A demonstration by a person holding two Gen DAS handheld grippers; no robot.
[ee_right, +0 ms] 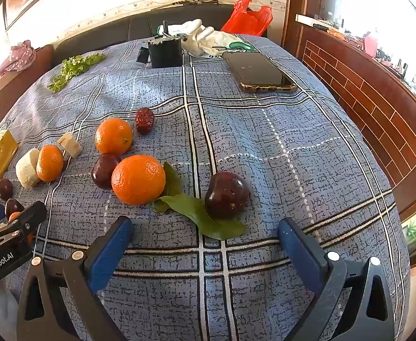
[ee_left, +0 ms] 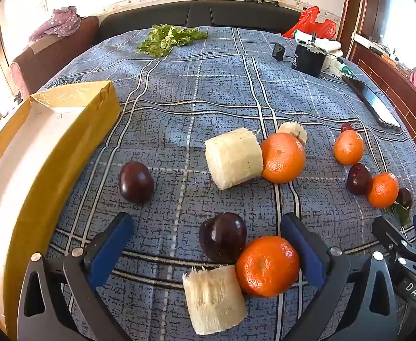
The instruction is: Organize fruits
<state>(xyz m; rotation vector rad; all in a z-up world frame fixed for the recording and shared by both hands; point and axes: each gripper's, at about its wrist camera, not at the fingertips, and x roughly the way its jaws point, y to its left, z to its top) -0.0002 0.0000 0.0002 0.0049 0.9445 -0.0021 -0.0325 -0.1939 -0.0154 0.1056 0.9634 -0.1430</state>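
My left gripper (ee_left: 208, 224) is open, low over the cloth. Between its fingers lie a dark plum (ee_left: 222, 236), an orange (ee_left: 267, 265) and a pale cane piece (ee_left: 213, 298), all touching. Further off lie another plum (ee_left: 136, 182), a larger cane piece (ee_left: 233, 157) against an orange (ee_left: 283, 157), and more oranges and plums at right (ee_left: 348, 147). My right gripper (ee_right: 205, 228) is open and empty. Just beyond it lie a dark plum (ee_right: 227, 194) on a green leaf (ee_right: 202, 216) and an orange (ee_right: 138, 179).
A yellow cardboard box (ee_left: 74, 130) with a white inside stands open at the left. A phone (ee_right: 260, 71), a black block (ee_right: 165, 49), a white bag and a red bag (ee_right: 247, 15) lie at the far edge. Lettuce (ee_left: 169, 38) lies far back. A red date (ee_right: 144, 120) lies mid-cloth.
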